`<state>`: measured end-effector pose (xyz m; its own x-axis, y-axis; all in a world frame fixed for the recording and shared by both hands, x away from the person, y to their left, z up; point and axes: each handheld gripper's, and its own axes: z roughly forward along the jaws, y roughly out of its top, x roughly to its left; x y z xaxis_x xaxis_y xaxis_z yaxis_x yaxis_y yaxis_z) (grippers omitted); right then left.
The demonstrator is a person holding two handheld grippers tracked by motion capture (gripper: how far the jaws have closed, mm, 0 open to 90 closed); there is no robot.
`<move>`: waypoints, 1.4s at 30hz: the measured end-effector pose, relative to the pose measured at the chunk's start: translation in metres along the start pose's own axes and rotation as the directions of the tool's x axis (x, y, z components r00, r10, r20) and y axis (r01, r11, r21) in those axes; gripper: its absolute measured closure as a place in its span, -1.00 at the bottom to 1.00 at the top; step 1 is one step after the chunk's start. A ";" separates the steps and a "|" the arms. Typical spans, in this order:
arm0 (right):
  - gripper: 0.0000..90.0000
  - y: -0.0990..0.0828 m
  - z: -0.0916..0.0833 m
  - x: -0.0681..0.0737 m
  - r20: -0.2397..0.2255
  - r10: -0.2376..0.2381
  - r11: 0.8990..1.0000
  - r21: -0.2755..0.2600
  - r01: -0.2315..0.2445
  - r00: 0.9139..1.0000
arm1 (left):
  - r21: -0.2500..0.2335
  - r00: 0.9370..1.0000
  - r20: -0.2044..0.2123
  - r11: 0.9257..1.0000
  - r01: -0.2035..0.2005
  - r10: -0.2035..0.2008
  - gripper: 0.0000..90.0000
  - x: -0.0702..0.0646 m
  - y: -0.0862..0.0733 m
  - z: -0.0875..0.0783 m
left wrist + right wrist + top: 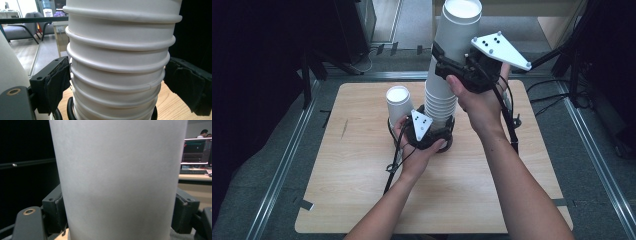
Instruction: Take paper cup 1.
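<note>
A tall stack of white paper cups (441,102) stands on the wooden table (462,190). My left gripper (439,132) is shut on the stack's lower part, and its black pads (58,85) press on the ribbed rims (117,62) from both sides. My right gripper (451,62) is shut on the topmost cup (457,30), which stands high above the other rims. In the right gripper view the cup's smooth wall (120,177) sits between my jaws. A single white cup (398,105) stands upright just left of the stack, beside my left hand.
Metal rails (287,160) frame the table on both sides. Dark stands and cables (557,55) lie behind it. The near half of the tabletop (362,200) is bare wood around my forearms. A desk with a monitor (195,152) shows far off.
</note>
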<state>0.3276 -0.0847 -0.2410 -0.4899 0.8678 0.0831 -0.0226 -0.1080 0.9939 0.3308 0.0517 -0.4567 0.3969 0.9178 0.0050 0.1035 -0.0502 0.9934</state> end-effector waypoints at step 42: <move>-0.60 -0.013 -0.044 -0.056 0.162 -0.020 1.000 -0.015 0.023 0.987 | 0.003 1.000 0.004 1.000 -0.002 0.002 -0.81 0.001 0.000 -0.002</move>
<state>0.3171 -0.1525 -0.2618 -0.3418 0.9369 0.0734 -0.0469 -0.0950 0.9944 0.3295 0.0528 -0.4562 0.4010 0.9161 0.0064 0.1056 -0.0532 0.9930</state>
